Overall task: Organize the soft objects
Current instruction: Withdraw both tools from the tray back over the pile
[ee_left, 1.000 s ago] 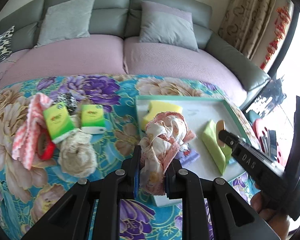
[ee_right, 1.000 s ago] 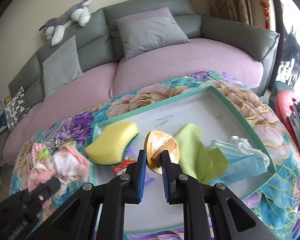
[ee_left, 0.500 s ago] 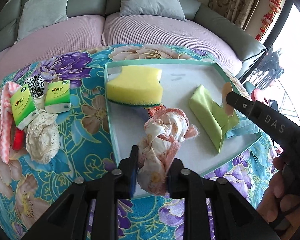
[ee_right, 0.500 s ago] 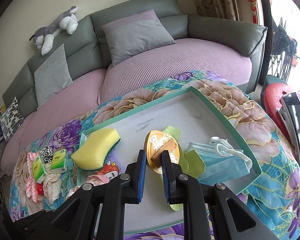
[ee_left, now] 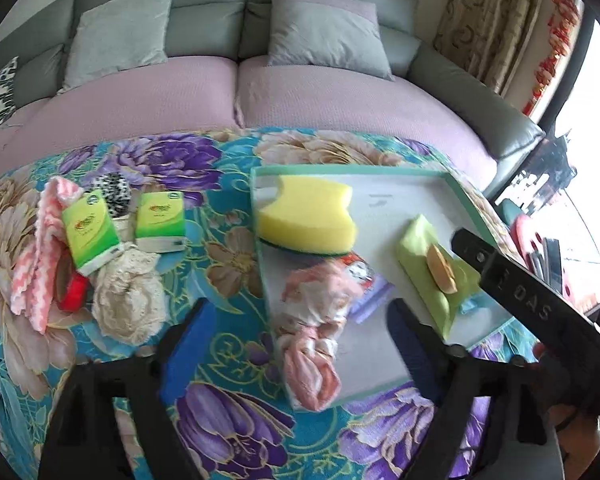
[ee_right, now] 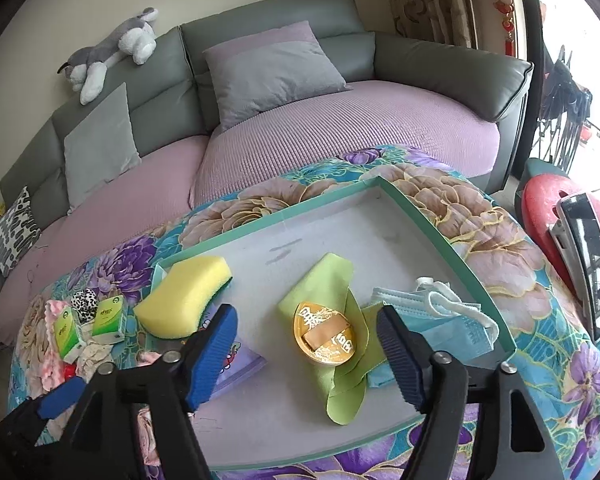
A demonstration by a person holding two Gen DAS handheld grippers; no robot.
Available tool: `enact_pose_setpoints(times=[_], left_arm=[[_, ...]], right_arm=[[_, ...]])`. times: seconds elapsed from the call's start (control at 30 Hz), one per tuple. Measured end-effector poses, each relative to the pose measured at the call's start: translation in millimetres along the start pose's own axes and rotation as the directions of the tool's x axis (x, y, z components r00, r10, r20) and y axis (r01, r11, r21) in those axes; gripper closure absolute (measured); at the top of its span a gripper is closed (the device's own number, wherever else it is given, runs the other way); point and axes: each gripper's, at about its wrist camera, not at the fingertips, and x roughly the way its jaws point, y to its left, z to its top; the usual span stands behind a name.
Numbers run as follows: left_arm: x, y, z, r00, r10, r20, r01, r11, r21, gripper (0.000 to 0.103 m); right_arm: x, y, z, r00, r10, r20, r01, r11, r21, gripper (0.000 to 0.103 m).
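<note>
My left gripper (ee_left: 298,344) has its jaws opening wide. The pink floral cloth bundle (ee_left: 312,320) lies loose between them, across the near-left rim of the green-edged tray (ee_left: 400,200). My right gripper (ee_right: 306,354) is opening too. Between its blue pads, untouched, a gold ingot-shaped piece (ee_right: 326,336) rests on a lime green cloth (ee_right: 324,288) in the tray (ee_right: 440,240). A yellow sponge (ee_left: 306,216), a purple packet (ee_right: 236,364) and a blue face mask (ee_right: 448,320) also lie in the tray.
Left of the tray on the floral tablecloth lie two green tissue packs (ee_left: 88,228), a pink zigzag cloth (ee_left: 40,248), a cream lace cloth (ee_left: 128,304), a leopard-print item (ee_left: 116,196) and something red (ee_left: 74,292). A sofa with cushions stands behind; a red stool (ee_right: 540,216) is at right.
Both grippers went from shut to wide open. The left let go of the floral bundle at the tray's near edge. The right let go of the gold piece onto the green cloth.
</note>
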Motion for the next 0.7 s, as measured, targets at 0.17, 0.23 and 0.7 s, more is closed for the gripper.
enact_pose_setpoints(times=[0.17,0.23,0.7], left_arm=[[-1.7,29.2,4.0,0.998,0.057,0.033,-0.054,0.994,-0.099,0.007],[-1.6,43.3,5.0,0.995,0.086,0.047,-0.078,0.985,-0.153,0.007],[-8.3,148.7,2.8,0.945,0.325,0.026,-0.286,0.865,-0.413,0.007]], right_arm=[[5.5,-0.5,-1.6,1.0,-0.017,-0.022,0.017,1.0,-0.004,0.0],[8.7,-1.1,-3.0,0.999,-0.025,-0.038,0.025,1.0,-0.004,0.0],[11.9,11.9,-7.0,0.996,-0.062,-0.06,0.059,0.997,-0.045,0.0]])
